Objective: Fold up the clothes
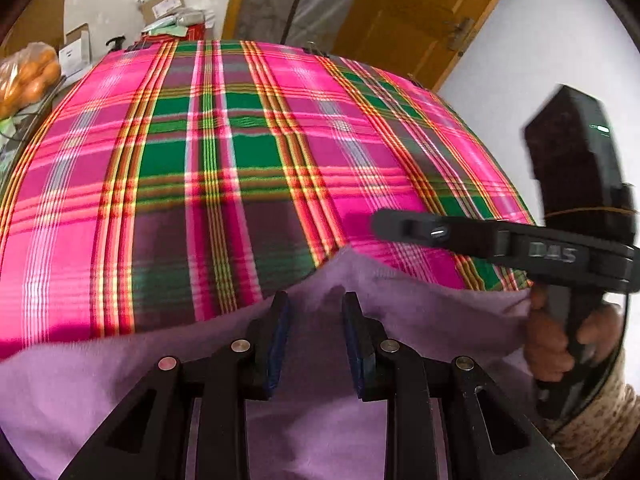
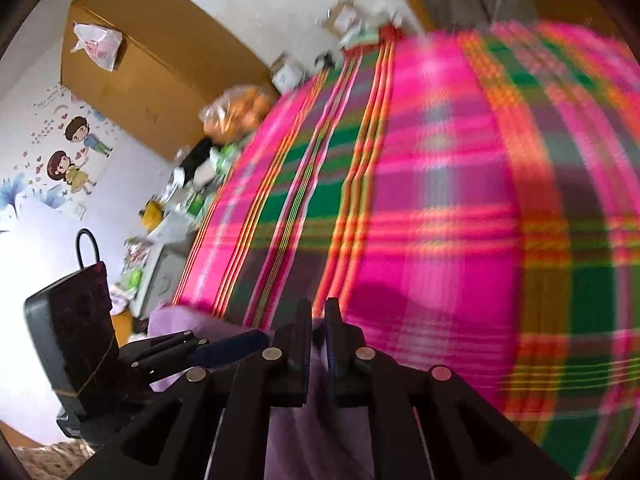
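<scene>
lilac garment (image 1: 420, 304), soft and rumpled, over plaid cloth (image 1: 240, 152)

My right gripper (image 2: 318, 322) is pinching a fold of the lilac garment (image 2: 316, 432); its jaws are standing nearly together with the cloth running up between the pads. At nine o'clock my left gripper (image 2: 224, 350) is reaching in sideways over the same lilac cloth. The pink and green plaid cloth (image 2: 440, 200) is filling everything from twelve to four o'clock, blurred. At eleven o'clock a bag of oranges (image 2: 236, 114) is sitting at the plaid's edge, below a brown cupboard (image 2: 152, 60).
</scene>
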The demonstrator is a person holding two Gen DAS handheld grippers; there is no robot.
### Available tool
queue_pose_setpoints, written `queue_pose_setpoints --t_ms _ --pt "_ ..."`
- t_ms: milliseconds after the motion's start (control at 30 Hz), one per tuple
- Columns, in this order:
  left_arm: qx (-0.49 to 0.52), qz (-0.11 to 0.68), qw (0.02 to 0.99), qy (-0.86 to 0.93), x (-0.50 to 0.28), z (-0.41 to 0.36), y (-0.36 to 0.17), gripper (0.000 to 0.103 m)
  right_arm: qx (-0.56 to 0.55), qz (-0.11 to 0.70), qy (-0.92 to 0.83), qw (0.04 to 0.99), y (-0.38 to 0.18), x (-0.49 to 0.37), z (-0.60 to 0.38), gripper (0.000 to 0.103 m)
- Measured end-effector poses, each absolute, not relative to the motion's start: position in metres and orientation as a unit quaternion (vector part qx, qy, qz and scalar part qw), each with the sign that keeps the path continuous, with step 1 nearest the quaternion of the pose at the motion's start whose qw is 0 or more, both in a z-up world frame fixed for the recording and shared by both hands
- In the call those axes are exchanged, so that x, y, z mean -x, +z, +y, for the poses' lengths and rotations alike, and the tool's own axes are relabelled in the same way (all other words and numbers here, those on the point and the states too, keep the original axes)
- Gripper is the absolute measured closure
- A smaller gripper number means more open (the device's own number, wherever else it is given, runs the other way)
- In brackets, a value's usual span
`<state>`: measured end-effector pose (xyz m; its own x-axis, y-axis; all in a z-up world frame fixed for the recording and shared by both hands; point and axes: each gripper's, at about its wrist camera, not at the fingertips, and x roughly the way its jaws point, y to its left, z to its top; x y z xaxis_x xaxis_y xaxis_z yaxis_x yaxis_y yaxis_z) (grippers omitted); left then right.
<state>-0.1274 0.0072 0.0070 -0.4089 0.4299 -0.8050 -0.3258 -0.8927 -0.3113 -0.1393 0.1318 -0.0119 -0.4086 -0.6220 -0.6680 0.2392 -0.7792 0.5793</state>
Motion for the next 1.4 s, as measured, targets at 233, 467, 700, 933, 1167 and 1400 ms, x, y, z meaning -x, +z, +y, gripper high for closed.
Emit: queue_pose_setpoints --t_ms 233,467,700,933,1167,1400 --pt "0.493 -0.039 0.224 0.84 0.131 0.014 0.008 0.075 -0.473 -0.125 -0.828 0.275 0.006 0.097 0.162 0.095" --pt "0.491 -0.032 0.216 0.844 0.132 0.018 0.008 0.075 -0.465 -0.128 -0.826 0.292 0.003 0.06 0.186 0.072" --pt "0.491 -0.046 0.213 0.843 0.132 0.016 0.007 0.075 -0.47 -0.099 -0.84 0.252 -0.007 0.066 0.184 0.1" --pt "0.49 -0.05 0.213 0.844 0.134 0.015 0.007 0.075 -0.473 -0.091 -0.85 0.212 -0.017 0.077 0.183 0.1" --pt "0.488 -0.051 0.212 0.845 0.134 0.016 0.007 0.075 -0.463 -0.122 -0.86 0.179 -0.007 0.075 0.215 0.082" --pt "0.488 -0.051 0.21 0.846 0.135 0.017 0.007 0.075 -0.427 -0.152 -0.886 0.101 0.009 0.03 0.281 0.076"
